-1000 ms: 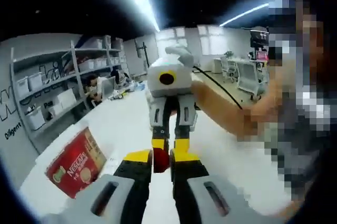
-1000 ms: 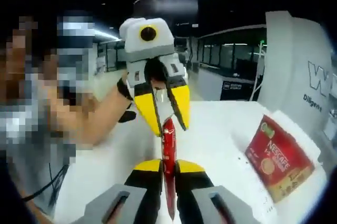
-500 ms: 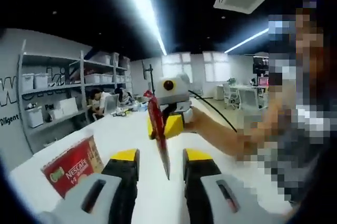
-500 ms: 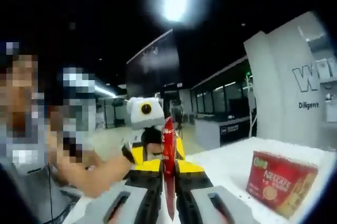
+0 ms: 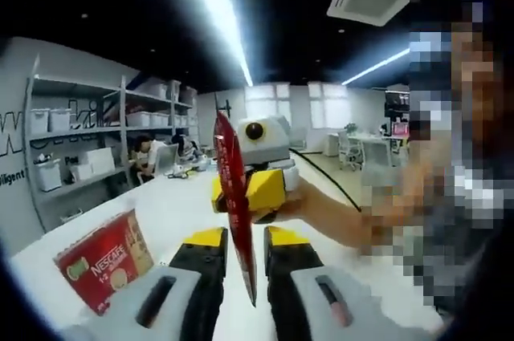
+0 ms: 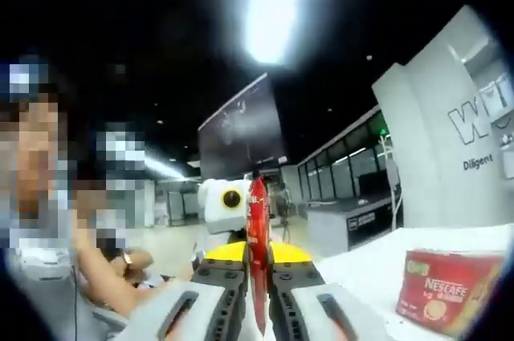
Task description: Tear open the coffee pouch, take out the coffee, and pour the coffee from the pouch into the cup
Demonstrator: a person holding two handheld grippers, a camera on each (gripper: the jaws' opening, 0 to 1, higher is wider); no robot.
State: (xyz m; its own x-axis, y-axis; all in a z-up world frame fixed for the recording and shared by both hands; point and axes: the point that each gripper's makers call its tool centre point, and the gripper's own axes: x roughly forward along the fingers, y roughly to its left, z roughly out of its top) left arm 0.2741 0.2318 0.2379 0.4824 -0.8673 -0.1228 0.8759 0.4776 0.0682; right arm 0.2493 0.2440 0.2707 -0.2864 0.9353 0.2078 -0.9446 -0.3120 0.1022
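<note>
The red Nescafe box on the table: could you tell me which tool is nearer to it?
Neither clearly. The left tool and right tool are both raised at the red coffee stick, the Nescafe box lower, off to one side.

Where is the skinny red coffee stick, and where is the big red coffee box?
coffee stick (image 5: 234, 196), left gripper view, on the middle of the stick's red face.
coffee box (image 5: 100, 259), left gripper view, on its front face by the white lettering.
coffee box (image 6: 446, 294), right gripper view, on its front face.
</note>
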